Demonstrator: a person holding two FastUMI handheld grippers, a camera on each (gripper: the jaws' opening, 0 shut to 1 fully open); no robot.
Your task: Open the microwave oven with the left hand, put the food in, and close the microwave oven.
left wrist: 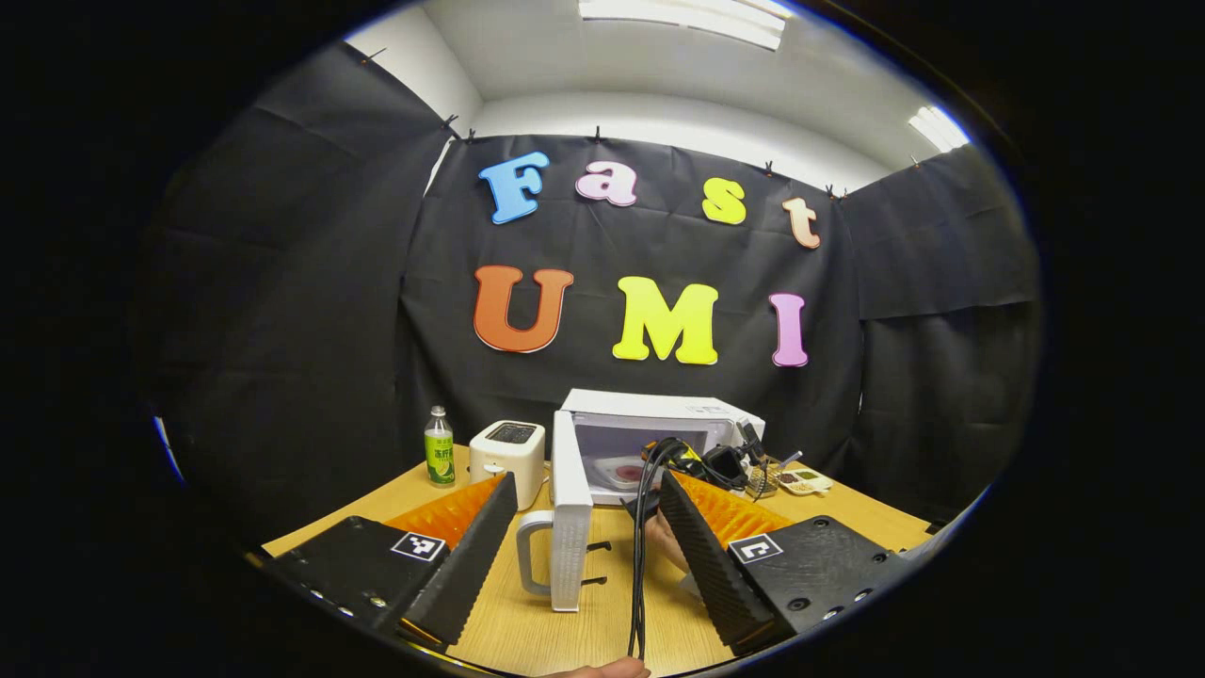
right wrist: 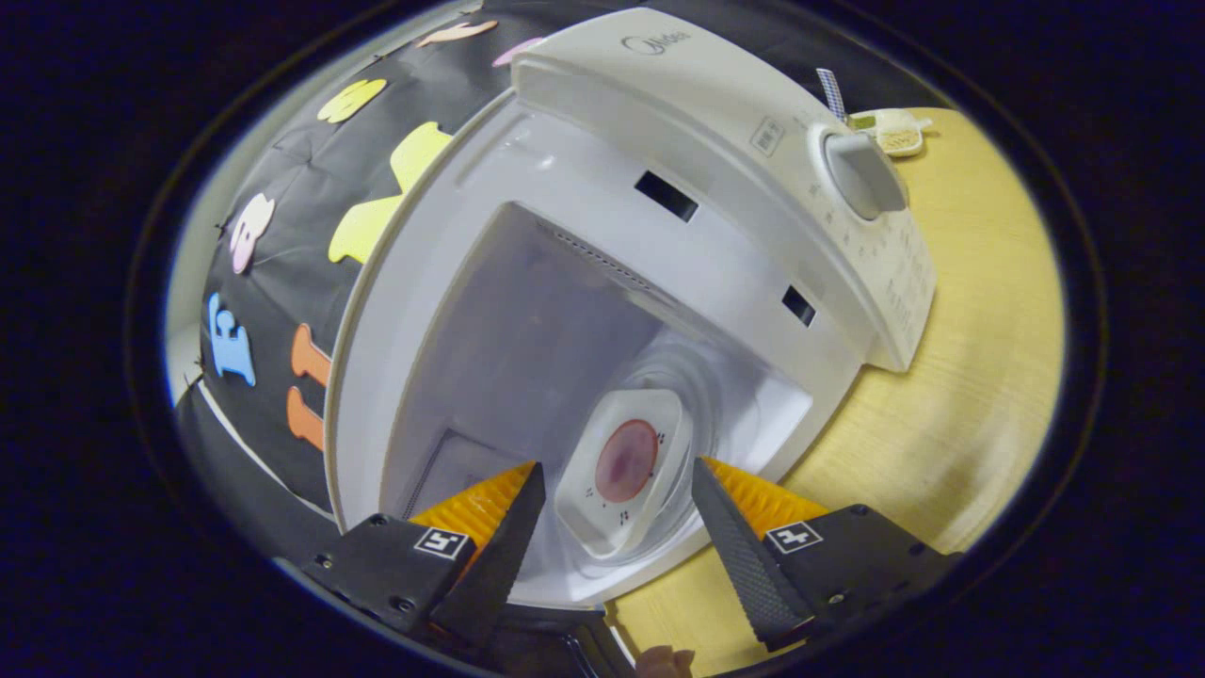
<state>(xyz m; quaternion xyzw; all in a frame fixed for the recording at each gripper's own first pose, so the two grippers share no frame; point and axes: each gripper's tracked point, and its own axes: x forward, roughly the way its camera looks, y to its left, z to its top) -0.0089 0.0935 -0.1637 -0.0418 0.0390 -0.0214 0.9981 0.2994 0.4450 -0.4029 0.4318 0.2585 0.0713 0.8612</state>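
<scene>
Left claw: the left claw (left wrist: 588,527) is released, its two fingers stand wide apart above the wooden desk (left wrist: 565,631) and grasp nothing.
Microwave door: the door (left wrist: 570,513) is swung open and shows edge-on between the left claw's fingers, with its pale handle (left wrist: 530,551) turned toward the left finger; I cannot tell if the handle touches that finger.
Microwave oven: the white microwave oven (left wrist: 659,428) stands toward the far edge of the desk, its cavity open; in the right gripper view its round knob (right wrist: 861,174) sits on the control panel.
Food: the food (right wrist: 626,461), a dark red round piece on a white squarish dish (right wrist: 612,527), rests inside the microwave cavity on the glass turntable (right wrist: 715,386).
Right claw: the right claw (right wrist: 617,523) is released just in front of the cavity opening; its fingers stand on both sides of the dish, apart from it.
Cable: a black cable (left wrist: 640,565) hangs down in front of the open oven.
Other things: a white toaster (left wrist: 508,457) and a green-labelled bottle (left wrist: 439,447) stand left of the oven, near the far left corner of the desk.
</scene>
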